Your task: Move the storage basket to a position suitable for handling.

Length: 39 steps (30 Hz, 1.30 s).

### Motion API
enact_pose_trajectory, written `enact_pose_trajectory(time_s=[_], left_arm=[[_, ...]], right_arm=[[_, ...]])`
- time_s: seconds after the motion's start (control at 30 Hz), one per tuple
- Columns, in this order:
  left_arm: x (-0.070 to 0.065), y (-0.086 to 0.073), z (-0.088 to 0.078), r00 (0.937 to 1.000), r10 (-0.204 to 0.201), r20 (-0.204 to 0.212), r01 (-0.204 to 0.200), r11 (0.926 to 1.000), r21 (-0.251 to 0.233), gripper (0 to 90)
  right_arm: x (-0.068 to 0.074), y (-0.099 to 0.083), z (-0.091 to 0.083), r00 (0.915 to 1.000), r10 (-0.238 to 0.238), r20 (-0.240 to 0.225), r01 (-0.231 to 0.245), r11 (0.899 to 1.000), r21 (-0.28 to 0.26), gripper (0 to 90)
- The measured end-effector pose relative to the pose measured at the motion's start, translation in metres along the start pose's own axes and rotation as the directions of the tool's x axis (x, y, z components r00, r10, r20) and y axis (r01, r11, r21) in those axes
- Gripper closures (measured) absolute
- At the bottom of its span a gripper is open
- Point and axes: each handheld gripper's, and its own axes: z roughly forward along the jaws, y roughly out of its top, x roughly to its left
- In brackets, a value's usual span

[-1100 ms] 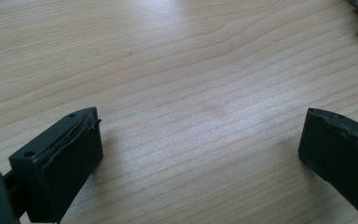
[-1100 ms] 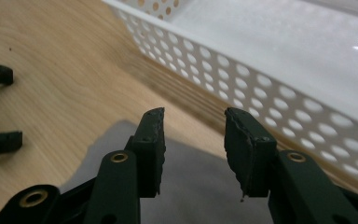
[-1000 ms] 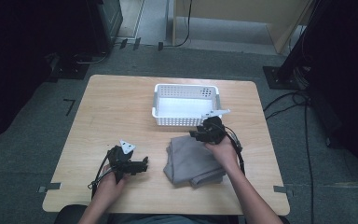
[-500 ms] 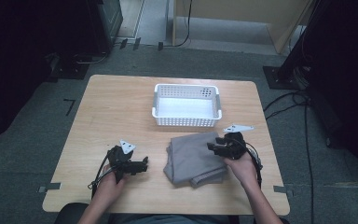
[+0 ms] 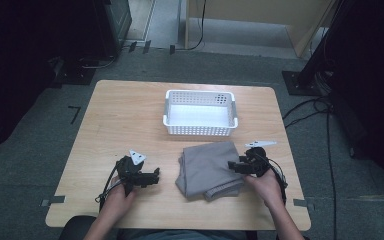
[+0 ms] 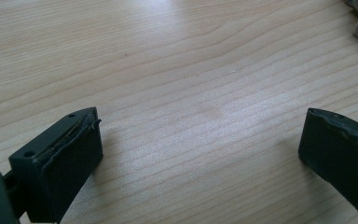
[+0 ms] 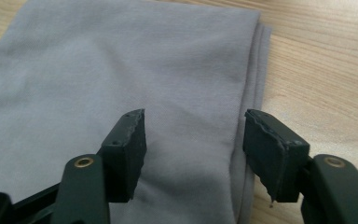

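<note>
Under my right claw [image 7: 193,154] lies the folded cloth [image 5: 207,167], its stacked edge running between the jaws, which have just been opening wide and grip nothing. That edge is mine to pinch. My left claw [image 6: 200,154], gaping and empty over bare table [image 5: 120,120], sits well off.

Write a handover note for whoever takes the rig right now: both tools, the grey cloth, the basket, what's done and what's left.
Left tool: open, over bare table, beside the cloth.
Right tool: jaws just been opening, straddling the right edge of the folded grey cloth, not pinching it.
White basket: just behind the cloth, nothing visible inside.
Done: cloth lies folded.
Left, probably: grip the cloth and lift it into the basket.
</note>
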Motion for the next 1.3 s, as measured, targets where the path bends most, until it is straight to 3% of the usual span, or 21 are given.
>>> enact_pose_trajectory(time_s=[0.27,0.4,0.6,0.87,1.1,1.2,1.3], left_arm=[[0.0,0.0,0.0,1.0,-0.001,0.0,0.001,1.0,-0.001,0.0],[0.0,0.0,0.0,1.0,-0.002,0.0,0.002,1.0,-0.001,0.0],[0.0,0.0,0.0,1.0,-0.001,0.0,0.001,1.0,-0.001,0.0],[0.0,0.0,0.0,1.0,-0.001,0.0,0.001,1.0,-0.002,0.0],[0.0,0.0,0.0,1.0,-0.001,0.0,0.001,1.0,-0.002,0.0],[0.0,0.0,0.0,1.0,-0.001,0.0,0.001,1.0,-0.001,0.0],[0.0,0.0,0.0,1.0,-0.002,0.0,0.002,1.0,-0.001,0.0]], right_arm=[[-0.008,0.003,0.009,0.9982,0.06,0.011,-0.06,0.997,0.052,25.5],[-0.007,0.005,0.012,0.9969,0.077,0.013,-0.078,0.995,0.056,24.1],[0.006,0.007,0.015,0.9969,0.072,-0.033,-0.068,0.993,0.095,30.3],[0.017,0.011,0.018,0.998,0.063,-0.003,-0.062,0.991,0.119,46.6],[0.019,0.011,0.02,0.9989,0.048,0.001,-0.047,0.992,0.12,60.9],[0.02,0.011,0.02,0.9985,0.054,-0.002,-0.053,0.991,0.122,61.7],[0.02,0.013,0.021,0.9969,0.079,-0.008,-0.077,0.989,0.13,54.8]])
